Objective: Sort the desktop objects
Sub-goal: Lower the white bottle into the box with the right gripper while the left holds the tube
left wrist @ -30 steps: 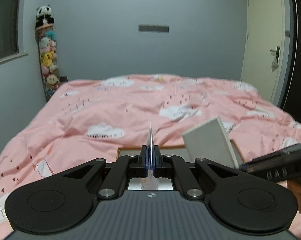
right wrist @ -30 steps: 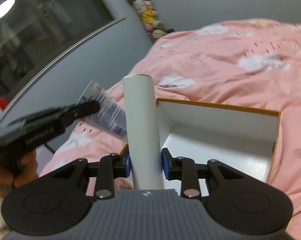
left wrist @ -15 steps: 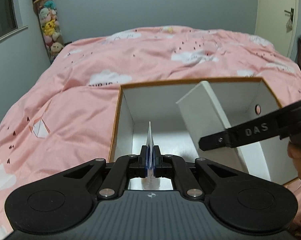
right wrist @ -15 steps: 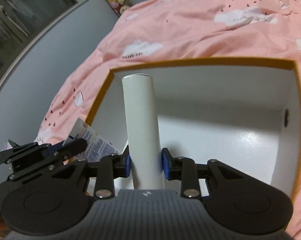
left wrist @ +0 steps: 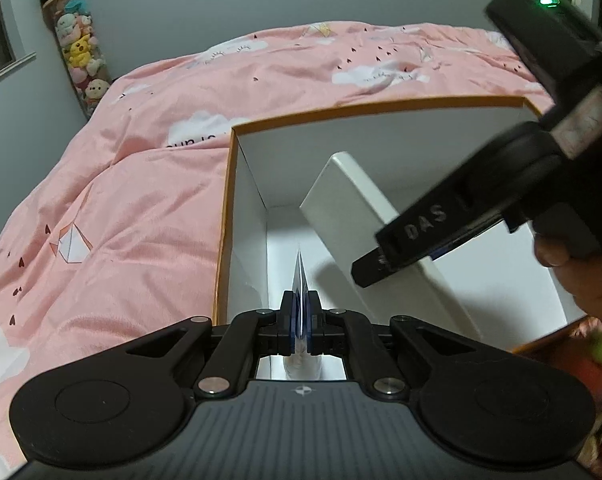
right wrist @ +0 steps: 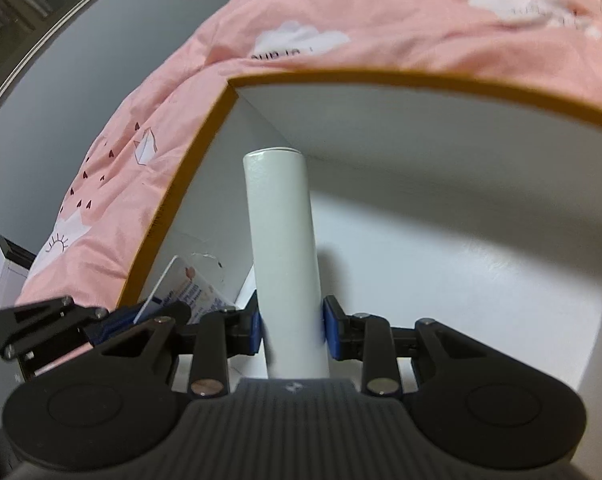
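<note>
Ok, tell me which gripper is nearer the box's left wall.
Left. The left gripper sits just beside the left wall, shut on a thin packet; the right gripper holds a white case further toward the box's middle.

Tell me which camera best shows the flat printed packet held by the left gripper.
The right wrist view: the flat printed packet shows its broad white face with blue print, pinched in the left gripper, low inside the orange-rimmed white box. The left wrist view shows it only edge-on, a thin sliver between the pads.

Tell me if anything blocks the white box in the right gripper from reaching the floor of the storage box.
Nothing visible does. The white box hangs over bare floor of the storage box; the left gripper's tube sits off to the side.
</note>
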A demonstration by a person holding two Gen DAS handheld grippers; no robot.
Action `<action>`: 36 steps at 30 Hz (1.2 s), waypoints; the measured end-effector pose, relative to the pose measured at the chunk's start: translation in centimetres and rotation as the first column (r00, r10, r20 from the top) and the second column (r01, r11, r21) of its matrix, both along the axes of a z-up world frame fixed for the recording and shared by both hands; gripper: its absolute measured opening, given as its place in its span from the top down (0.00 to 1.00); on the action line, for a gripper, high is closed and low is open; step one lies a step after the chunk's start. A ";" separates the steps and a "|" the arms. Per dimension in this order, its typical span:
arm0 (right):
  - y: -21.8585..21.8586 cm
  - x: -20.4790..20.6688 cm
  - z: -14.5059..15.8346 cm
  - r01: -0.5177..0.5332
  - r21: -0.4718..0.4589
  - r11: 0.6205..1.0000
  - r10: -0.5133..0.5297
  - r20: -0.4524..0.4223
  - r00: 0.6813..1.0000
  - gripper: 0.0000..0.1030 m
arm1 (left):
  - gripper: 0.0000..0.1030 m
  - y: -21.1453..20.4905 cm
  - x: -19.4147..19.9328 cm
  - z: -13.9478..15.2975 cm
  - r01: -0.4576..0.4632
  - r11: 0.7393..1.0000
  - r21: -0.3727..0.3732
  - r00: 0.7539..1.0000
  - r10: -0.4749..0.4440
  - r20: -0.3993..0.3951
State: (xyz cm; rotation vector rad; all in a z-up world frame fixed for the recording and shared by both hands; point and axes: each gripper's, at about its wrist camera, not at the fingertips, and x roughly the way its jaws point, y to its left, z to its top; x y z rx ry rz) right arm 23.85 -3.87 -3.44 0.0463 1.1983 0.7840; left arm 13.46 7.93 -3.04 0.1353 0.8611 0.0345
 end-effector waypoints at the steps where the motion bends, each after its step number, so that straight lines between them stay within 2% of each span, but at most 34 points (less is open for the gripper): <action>1: 0.1 0.1 -0.3 0.011 -0.001 1.000 -0.011 -0.017 1.000 0.69 | 0.96 0.1 0.0 -0.2 0.005 1.000 -0.002 1.000 -0.005 -0.003; 7: 0.8 0.2 -1.7 0.027 -0.012 1.000 -0.027 -0.068 0.997 0.69 | 0.95 0.5 -0.6 -0.5 0.030 1.000 0.011 0.999 -0.030 0.017; 13: 1.3 0.0 -2.1 0.024 -0.030 0.999 -0.026 -0.065 0.998 0.68 | 0.94 0.9 -0.6 -0.9 0.050 0.998 0.035 0.997 -0.053 0.063; 17: 1.0 -0.2 -2.1 0.020 -0.036 0.999 -0.021 -0.056 0.998 0.68 | 0.94 1.2 -0.4 -0.8 0.036 0.999 0.025 0.997 -0.038 0.069; 20: 0.6 -0.4 -2.1 0.018 -0.039 0.999 -0.020 -0.051 0.999 0.68 | 0.95 0.9 -1.0 -0.6 0.054 0.996 0.074 0.992 -0.062 0.112; 24: 0.5 -0.4 -2.2 0.019 -0.038 0.999 -0.021 -0.048 0.999 0.68 | 0.95 1.3 -1.4 -0.4 0.077 0.994 0.083 0.988 -0.087 0.128; 36: -0.7 0.4 -2.2 0.045 -0.022 0.999 -0.047 -0.074 0.996 0.68 | 0.95 3.9 -2.8 -0.2 0.027 0.999 -0.044 0.989 -0.021 0.143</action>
